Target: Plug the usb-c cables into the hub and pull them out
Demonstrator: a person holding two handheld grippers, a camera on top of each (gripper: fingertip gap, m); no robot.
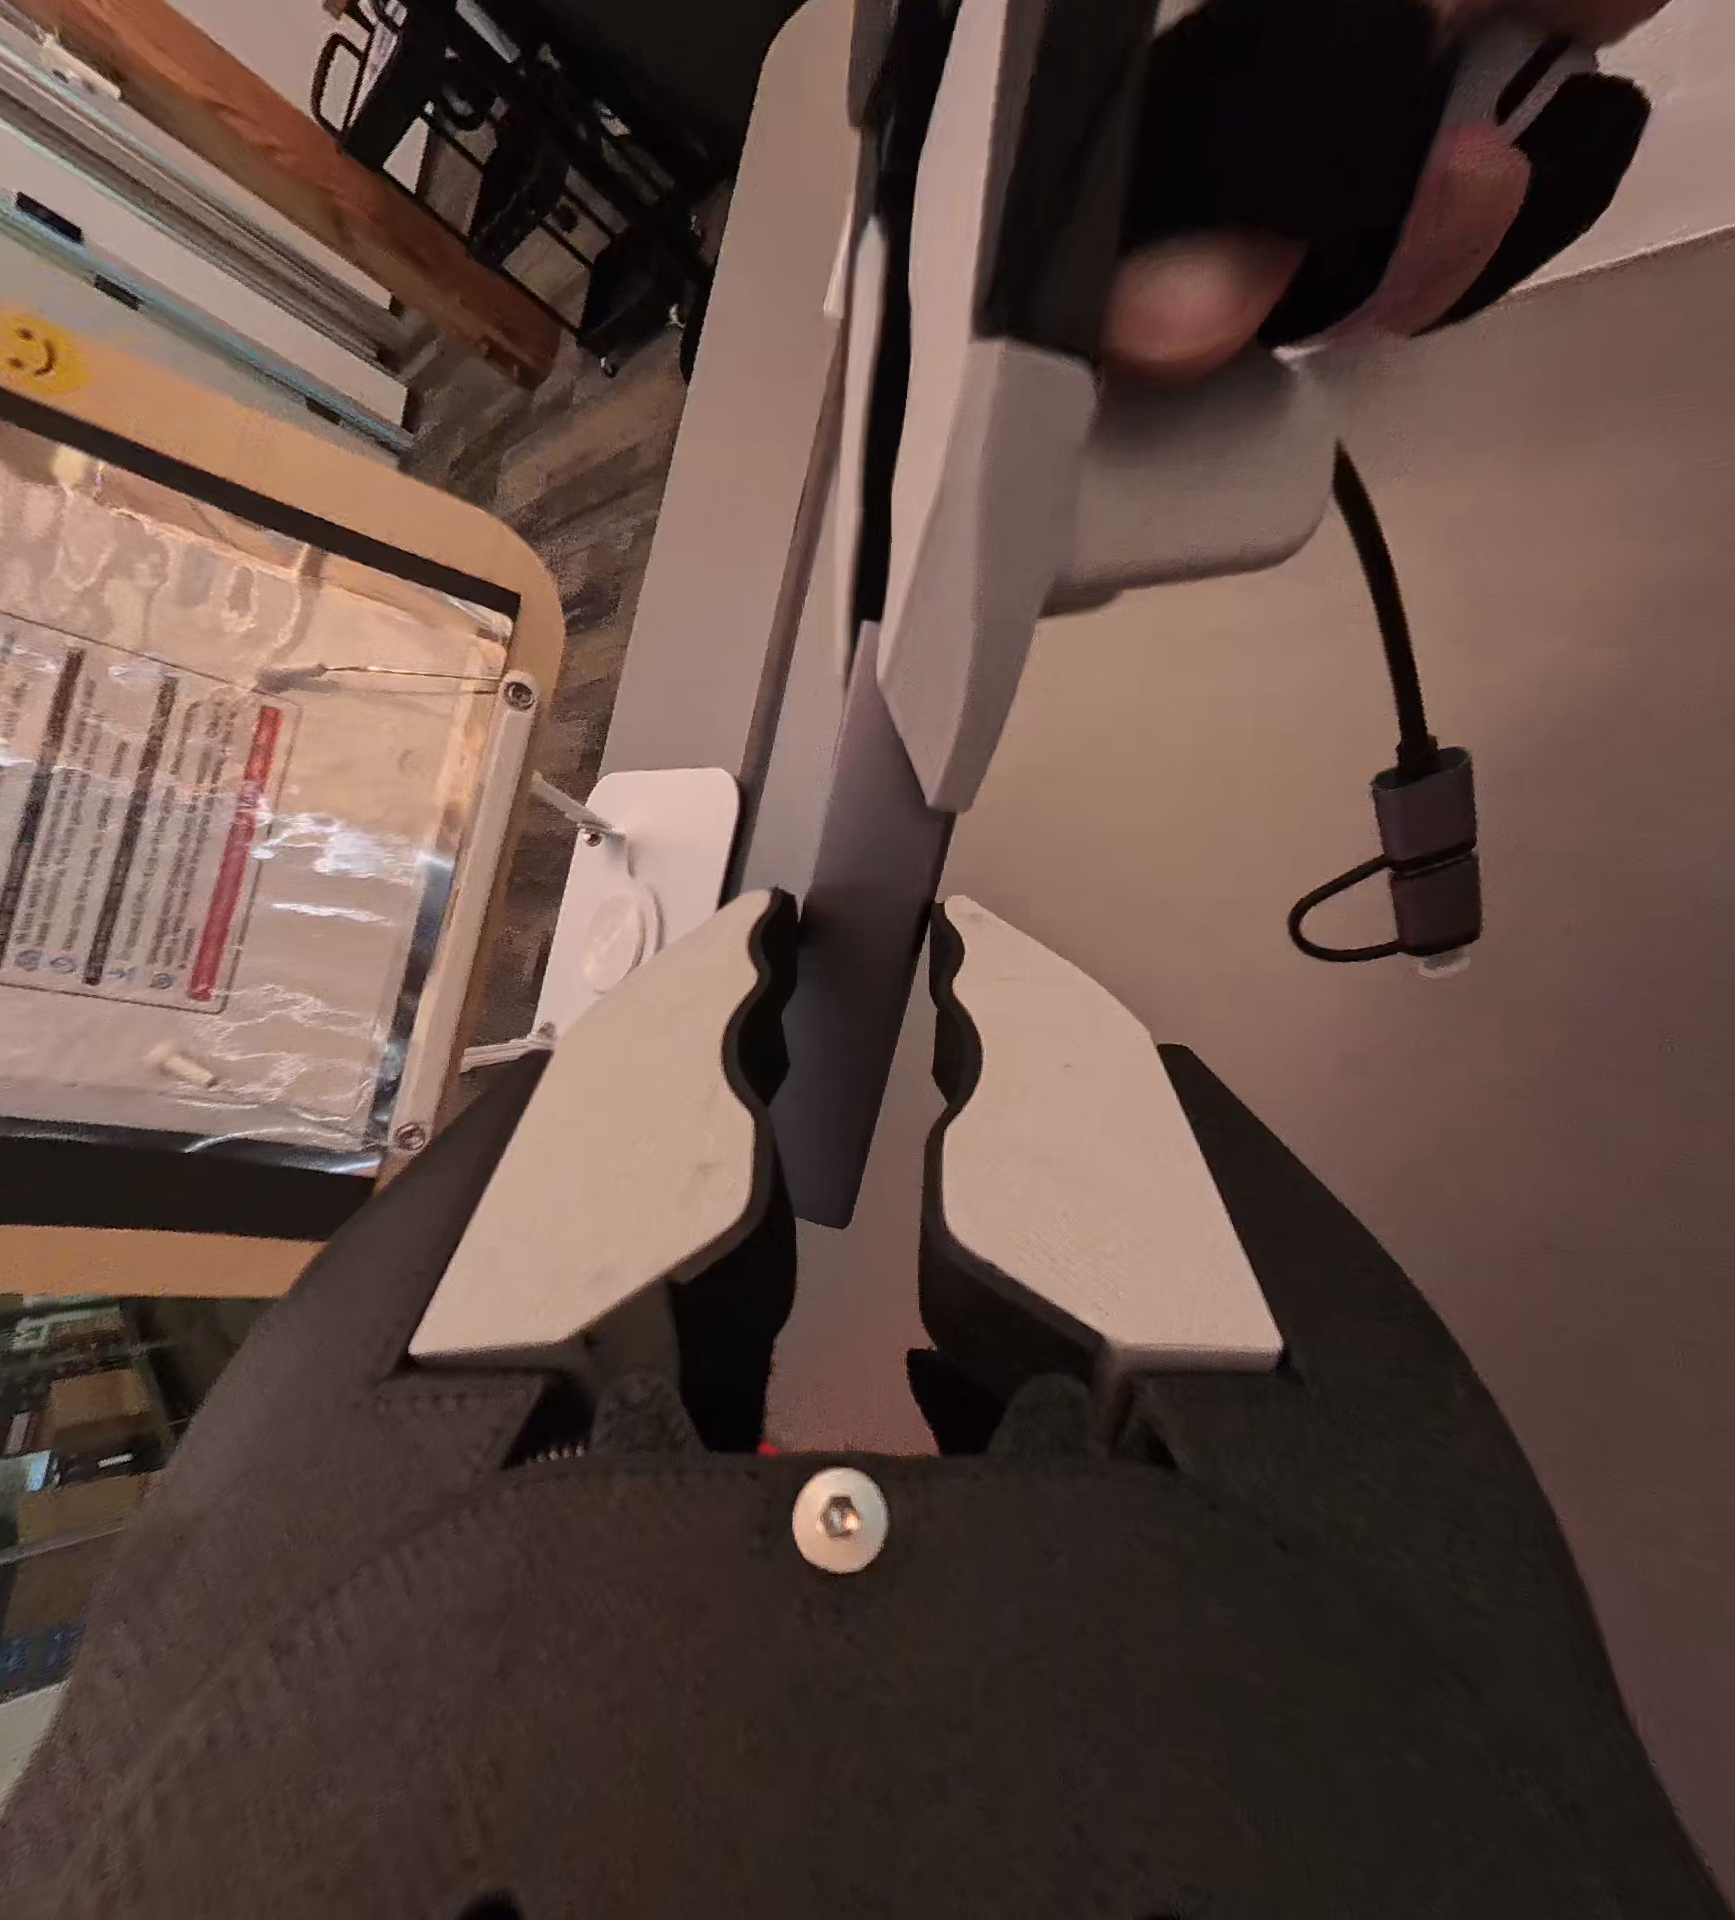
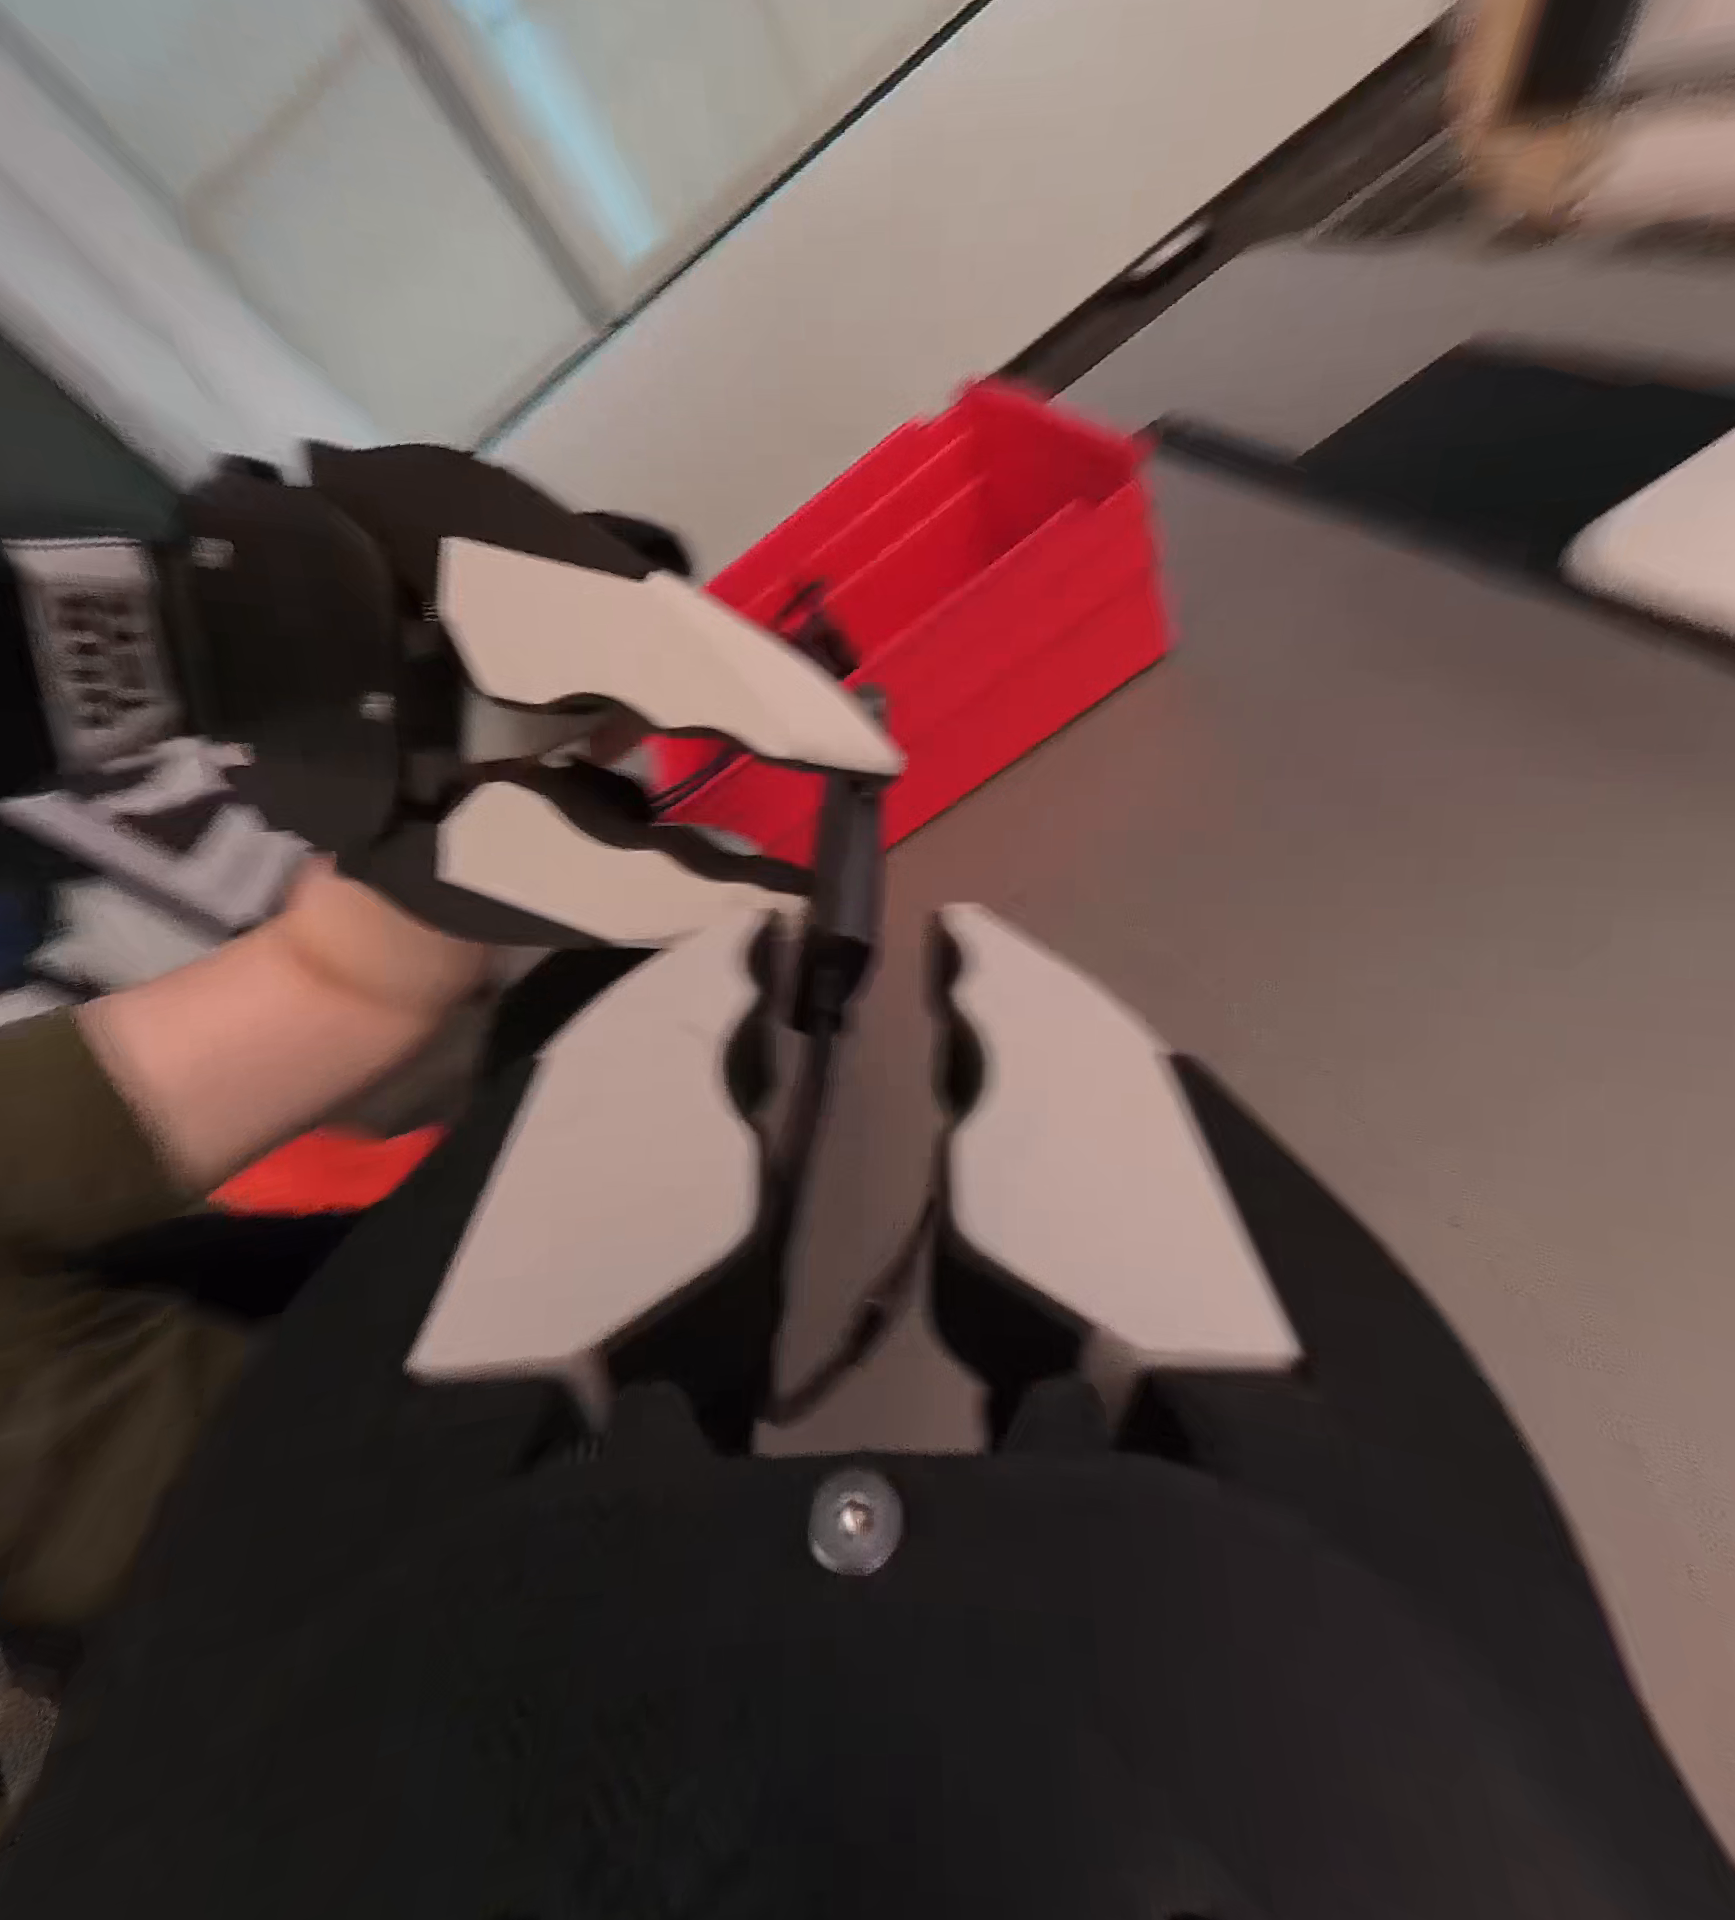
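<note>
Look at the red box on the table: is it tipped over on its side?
No, the red box sits upright on the grey table, its open top facing up with dividers showing inside.

Grey table (image 2: 1414, 935), red bin (image 2: 1008, 623), wood-trim board (image 1: 489, 790).

White fingers on black bodies with a silver screw (image 1: 839, 1522) are seen on both tongs (image 1: 863, 925); an olive sleeve (image 2: 1, 1226) is worn, lower left.

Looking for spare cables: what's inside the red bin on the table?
Inside the red bin, upright dividers split it into slots, and thin dark cables show at its near-left end. The left gripper covers that corner; blur hides finer detail.
</note>
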